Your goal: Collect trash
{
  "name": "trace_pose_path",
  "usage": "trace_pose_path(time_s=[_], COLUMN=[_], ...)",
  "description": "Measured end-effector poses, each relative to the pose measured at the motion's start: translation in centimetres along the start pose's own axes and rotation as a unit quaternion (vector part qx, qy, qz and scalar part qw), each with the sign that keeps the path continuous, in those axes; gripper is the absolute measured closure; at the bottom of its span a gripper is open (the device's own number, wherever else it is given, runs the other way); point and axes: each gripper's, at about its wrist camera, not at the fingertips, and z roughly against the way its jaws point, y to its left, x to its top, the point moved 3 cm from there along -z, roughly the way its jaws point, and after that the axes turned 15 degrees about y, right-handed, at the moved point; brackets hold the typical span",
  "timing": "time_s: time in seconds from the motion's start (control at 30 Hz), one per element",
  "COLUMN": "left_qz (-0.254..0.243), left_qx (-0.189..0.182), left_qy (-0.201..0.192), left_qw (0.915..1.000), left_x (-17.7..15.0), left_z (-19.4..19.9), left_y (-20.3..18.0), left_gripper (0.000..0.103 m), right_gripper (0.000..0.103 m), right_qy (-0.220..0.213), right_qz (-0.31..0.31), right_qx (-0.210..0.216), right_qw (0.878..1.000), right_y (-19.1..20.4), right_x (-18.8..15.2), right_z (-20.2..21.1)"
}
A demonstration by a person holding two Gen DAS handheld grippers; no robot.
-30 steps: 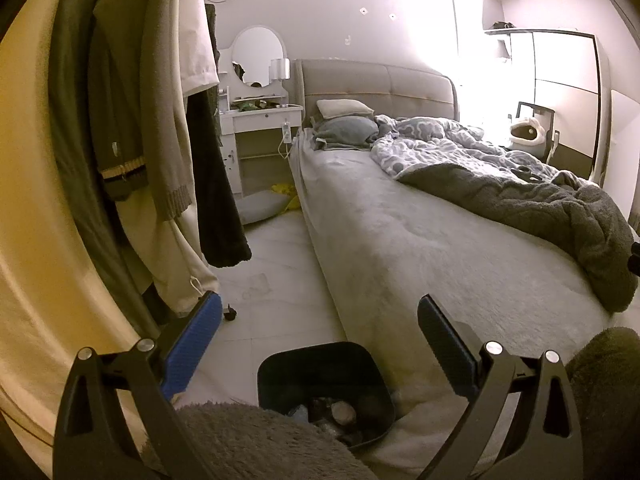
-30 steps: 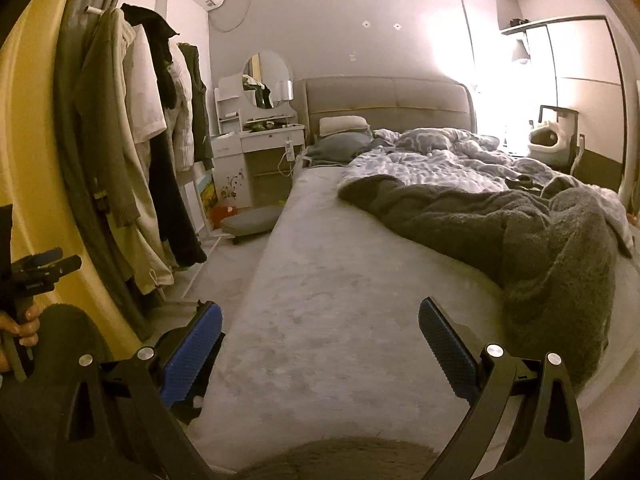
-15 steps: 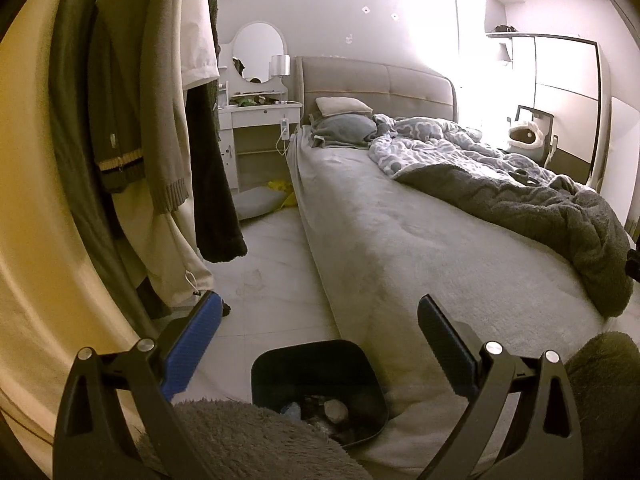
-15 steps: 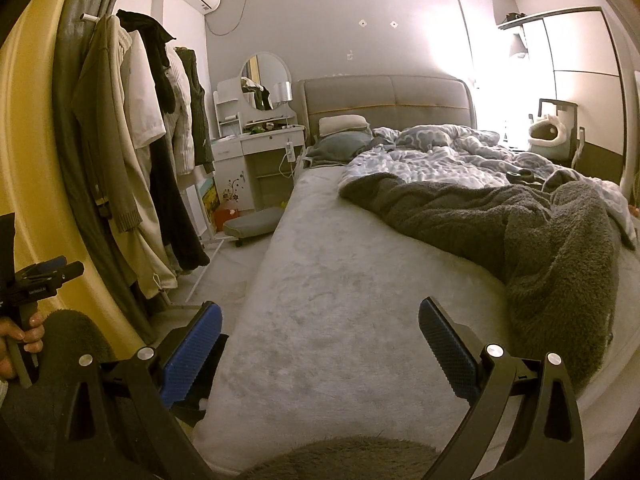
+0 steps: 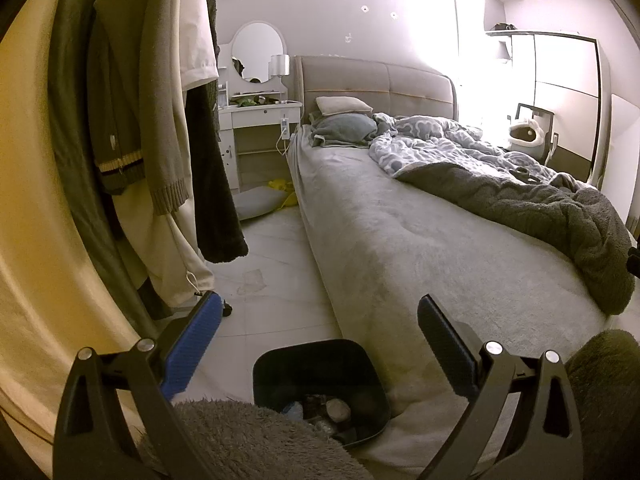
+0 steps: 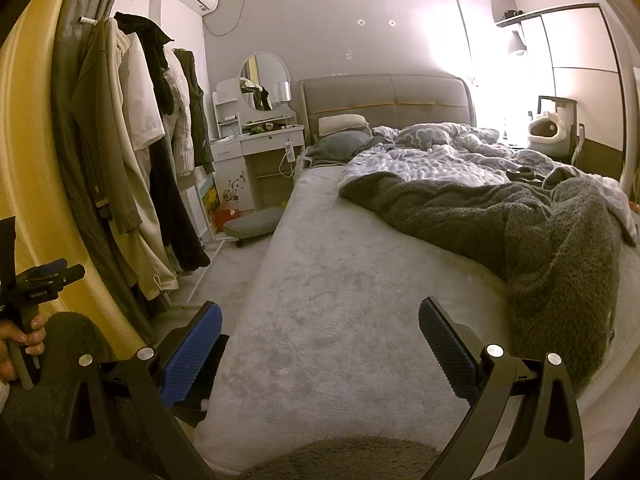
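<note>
Two tongs are held level, both with jaws wide apart and nothing between them. The left tongs [image 5: 318,346] hover over the floor [image 5: 276,304] beside the bed [image 5: 420,248]; the right tongs [image 6: 320,354] hover over the bed's near corner. A hand [image 6: 16,340] grips the left handle. Just below the left tongs stands the black trash bin [image 5: 320,390], upright, mouth up, scraps inside. Compared with a second ago, the bin sits slightly lower in the left view, and the hanging clothes [image 5: 156,120] loom nearer.
</note>
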Motion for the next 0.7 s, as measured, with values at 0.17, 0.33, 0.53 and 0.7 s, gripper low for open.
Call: trace_pose_path(time_s=[0.17,0.33,0.53,0.7], left_qz=[-0.001,-0.001,-0.001,-0.002], left_qx=[0.001,0.001,0.001,0.001], left_qy=[0.0,0.0,0.0,0.001], left_qw=[1.0,1.0,1.0,1.0], left_x=[0.05,0.06,0.08,0.06], left_z=[-0.02,-0.01,0.0,0.01], left_y=[-0.05,-0.09,-0.09,-0.07], left_gripper=[0.003,0.003,0.003,0.003], right_gripper=[0.003,0.003,0.003,0.003], right_qy=[0.0,0.001,0.0,0.0], right_qz=[0.001,0.002,0.0,0.0], right_qx=[-0.001,-0.002,-0.001,-0.001], right_qw=[1.0,1.0,1.0,1.0], right_y=[-0.02,0.08,0.11,0.13], right_x=[0.02,-0.03,-0.04,-0.03], right_z=[-0.03,-0.01,0.02,0.0])
